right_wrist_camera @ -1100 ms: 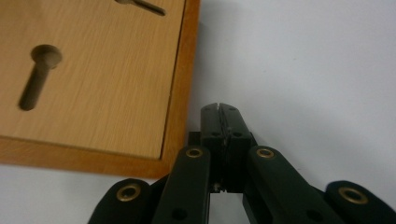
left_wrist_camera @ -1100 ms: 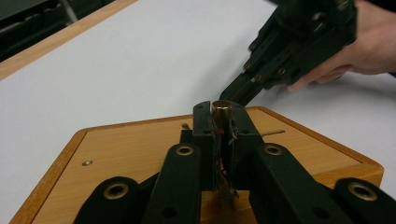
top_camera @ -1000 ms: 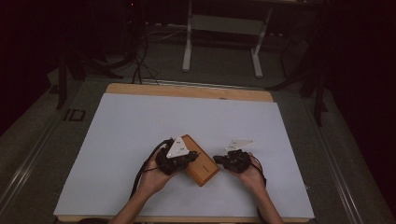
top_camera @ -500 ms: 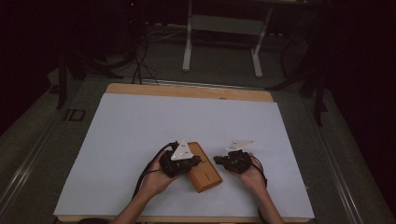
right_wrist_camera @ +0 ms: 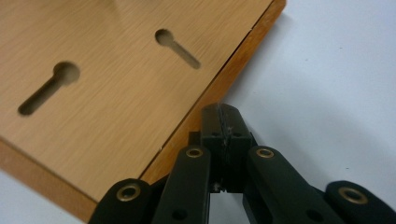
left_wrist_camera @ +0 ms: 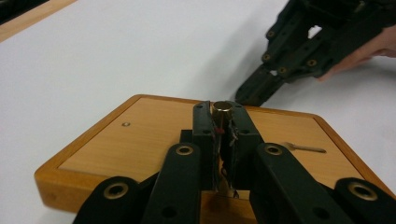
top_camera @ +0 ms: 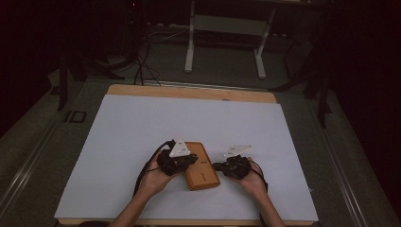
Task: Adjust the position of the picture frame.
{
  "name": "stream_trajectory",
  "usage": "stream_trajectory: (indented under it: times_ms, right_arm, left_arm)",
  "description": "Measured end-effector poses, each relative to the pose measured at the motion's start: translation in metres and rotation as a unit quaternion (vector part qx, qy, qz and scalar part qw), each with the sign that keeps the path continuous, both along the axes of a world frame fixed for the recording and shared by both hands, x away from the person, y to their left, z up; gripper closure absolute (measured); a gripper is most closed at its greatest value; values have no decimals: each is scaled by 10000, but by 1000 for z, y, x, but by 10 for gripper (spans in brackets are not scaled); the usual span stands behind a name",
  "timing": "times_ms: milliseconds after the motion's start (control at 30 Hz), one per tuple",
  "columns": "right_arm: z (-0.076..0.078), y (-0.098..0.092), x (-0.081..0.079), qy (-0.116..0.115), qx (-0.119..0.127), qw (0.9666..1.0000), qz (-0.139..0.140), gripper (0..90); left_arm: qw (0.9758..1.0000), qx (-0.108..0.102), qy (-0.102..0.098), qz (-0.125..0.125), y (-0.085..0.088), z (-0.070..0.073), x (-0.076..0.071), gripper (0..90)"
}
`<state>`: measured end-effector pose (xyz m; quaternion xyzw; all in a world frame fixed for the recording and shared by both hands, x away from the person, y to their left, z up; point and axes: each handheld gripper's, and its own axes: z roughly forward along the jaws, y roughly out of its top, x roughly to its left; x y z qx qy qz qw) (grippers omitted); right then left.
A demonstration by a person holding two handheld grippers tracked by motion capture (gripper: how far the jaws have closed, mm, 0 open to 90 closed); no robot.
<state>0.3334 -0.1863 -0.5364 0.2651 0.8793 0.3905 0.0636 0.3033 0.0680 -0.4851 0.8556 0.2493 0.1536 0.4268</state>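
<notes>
A flat wooden board (top_camera: 202,172) lies on the white table cover near the front edge. My left gripper (top_camera: 191,159) reaches over the board's left side. In the left gripper view it (left_wrist_camera: 222,117) is shut on a small brass cylinder (left_wrist_camera: 222,107) held upright above the board (left_wrist_camera: 140,135). My right gripper (top_camera: 217,166) sits at the board's right edge, and its dark jaws (left_wrist_camera: 261,86) touch the far rim. In the right gripper view it (right_wrist_camera: 223,114) is shut with nothing between the jaws, its tip against the board's edge (right_wrist_camera: 205,100). Two keyhole slots (right_wrist_camera: 46,91) (right_wrist_camera: 177,46) are cut in the board.
The white cover (top_camera: 142,137) spreads over a wooden table whose far edge (top_camera: 189,91) shows. Beyond the table stand a white desk frame (top_camera: 227,42) and cables (top_camera: 142,56) on a dark floor.
The board has slid slightly toward the person and turned a little. The right gripper has come in against the board's right edge. The left gripper stays over the board.
</notes>
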Motion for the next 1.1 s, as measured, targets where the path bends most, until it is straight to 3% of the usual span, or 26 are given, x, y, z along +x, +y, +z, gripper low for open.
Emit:
stream_trajectory:
  times_ms: [300, 567, 800, 1100]
  right_arm:
    - [-1, 3, -3, 9, -38, 10000, 73, 898]
    - [-2, 10, -6, 27, -64, 9998, 169, 898]
    - [-3, 21, -12, 38, -41, 9993, 362, 898]
    - [-3, 37, -20, 32, -29, 9982, 596, 898]
  left_arm:
    - [9993, -5, 53, 358, 10, -3, 7, 843]
    - [9959, -150, 287, 841, 23, -8, 16, 842]
    - [9905, -218, 439, 1284, 33, -12, 22, 840]
    - [9808, -225, 667, 1818, 43, -20, 29, 839]
